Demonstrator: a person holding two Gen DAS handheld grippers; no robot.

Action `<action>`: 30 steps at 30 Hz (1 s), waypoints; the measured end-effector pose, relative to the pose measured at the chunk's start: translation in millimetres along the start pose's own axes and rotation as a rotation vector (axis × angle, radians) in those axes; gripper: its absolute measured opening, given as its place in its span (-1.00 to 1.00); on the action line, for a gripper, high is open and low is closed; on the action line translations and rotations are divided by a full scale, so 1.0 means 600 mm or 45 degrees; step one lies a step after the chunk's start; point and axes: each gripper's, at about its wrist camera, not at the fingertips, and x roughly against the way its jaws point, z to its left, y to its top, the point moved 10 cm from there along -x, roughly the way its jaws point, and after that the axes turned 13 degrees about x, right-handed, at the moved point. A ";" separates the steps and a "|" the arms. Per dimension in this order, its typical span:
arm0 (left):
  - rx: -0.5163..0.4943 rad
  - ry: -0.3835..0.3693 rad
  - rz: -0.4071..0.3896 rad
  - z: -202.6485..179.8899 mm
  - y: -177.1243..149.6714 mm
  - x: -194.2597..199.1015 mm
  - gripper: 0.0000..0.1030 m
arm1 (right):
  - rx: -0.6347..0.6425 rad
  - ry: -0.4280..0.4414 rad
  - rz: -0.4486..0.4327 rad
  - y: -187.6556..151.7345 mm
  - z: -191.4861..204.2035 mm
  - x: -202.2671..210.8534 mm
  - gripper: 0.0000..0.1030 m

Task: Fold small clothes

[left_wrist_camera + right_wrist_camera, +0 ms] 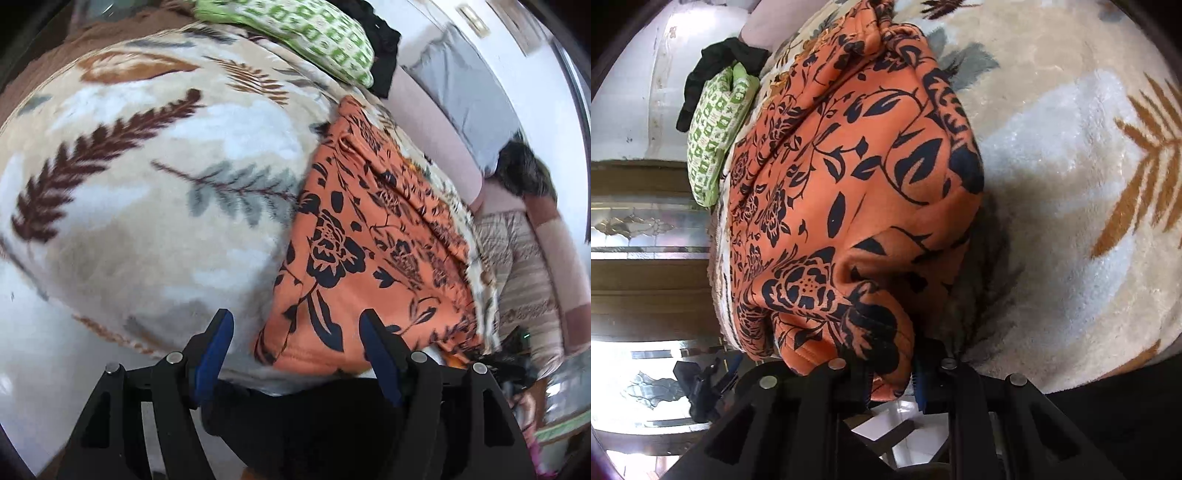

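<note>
An orange garment with a dark floral print [373, 258] lies on a fleece blanket with a leaf pattern [147, 177]. My left gripper [297, 332] is open, its blue-padded fingers [218, 343] spread just above the garment's near edge and the blanket. In the right wrist view the same orange garment [849, 177] fills the middle, bunched and lifted at its near corner. My right gripper [890, 373] is shut on that corner, the cloth pinched between its jaws.
A green-and-white patterned cloth [306, 37] and a black garment [384, 44] lie at the blanket's far edge; both also show in the right wrist view [716, 125]. A pale sofa with a grey cushion [461, 85] stands beyond. A wooden cabinet with glass [639, 229] is at left.
</note>
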 end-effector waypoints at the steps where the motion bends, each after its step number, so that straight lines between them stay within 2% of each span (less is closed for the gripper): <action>1: -0.015 0.001 0.001 -0.002 0.000 -0.006 0.37 | -0.003 0.007 -0.005 -0.002 -0.001 0.000 -0.64; 2: -0.030 -0.006 0.005 -0.004 -0.002 -0.012 0.37 | -0.005 0.012 -0.009 -0.003 -0.001 0.000 -0.64; 4: -0.060 -0.027 0.037 -0.008 -0.013 -0.024 -0.02 | 0.001 0.015 -0.011 -0.006 -0.001 -0.001 -0.65; 5: -0.077 -0.021 0.060 -0.010 -0.020 -0.030 -0.33 | 0.003 0.016 -0.012 -0.007 0.000 -0.002 -0.65; 6: -0.102 -0.009 0.075 -0.011 -0.027 -0.035 -0.45 | 0.003 0.017 -0.012 -0.008 0.000 -0.002 -0.65; 9: -0.123 -0.013 0.074 -0.010 -0.034 -0.037 -0.45 | 0.004 0.020 -0.013 -0.009 0.000 -0.003 -0.65; 13: -0.018 0.003 0.066 0.016 -0.019 -0.031 -0.42 | 0.006 0.016 -0.011 -0.010 -0.001 -0.002 -0.65; 15: 0.045 -0.028 0.098 0.027 -0.019 -0.031 -0.16 | 0.005 0.016 -0.013 -0.010 -0.001 -0.002 -0.65; 16: 0.062 -0.036 0.117 0.029 -0.021 -0.034 -0.10 | 0.004 0.017 -0.016 -0.010 -0.001 -0.003 -0.65; 21: -0.027 -0.005 0.163 0.011 -0.042 -0.056 -0.08 | -0.009 0.026 -0.024 -0.010 -0.003 -0.004 -0.65; 22: -0.058 0.003 0.156 0.005 -0.043 -0.056 -0.16 | -0.011 0.027 -0.026 -0.010 -0.002 -0.004 -0.65; 23: -0.060 0.002 0.164 0.003 -0.043 -0.057 -0.52 | -0.009 0.023 -0.027 -0.010 -0.001 -0.003 -0.65; 24: -0.050 -0.005 0.177 0.002 -0.044 -0.058 -0.69 | -0.006 0.022 -0.033 -0.010 0.000 0.000 -0.66; 27: -0.030 -0.046 0.194 -0.005 -0.037 -0.051 -0.75 | 0.043 0.015 -0.079 -0.002 0.016 0.014 -0.66; 30: -0.015 -0.148 0.182 -0.035 -0.016 -0.030 -0.77 | 0.091 0.095 -0.145 0.017 0.048 0.039 -0.65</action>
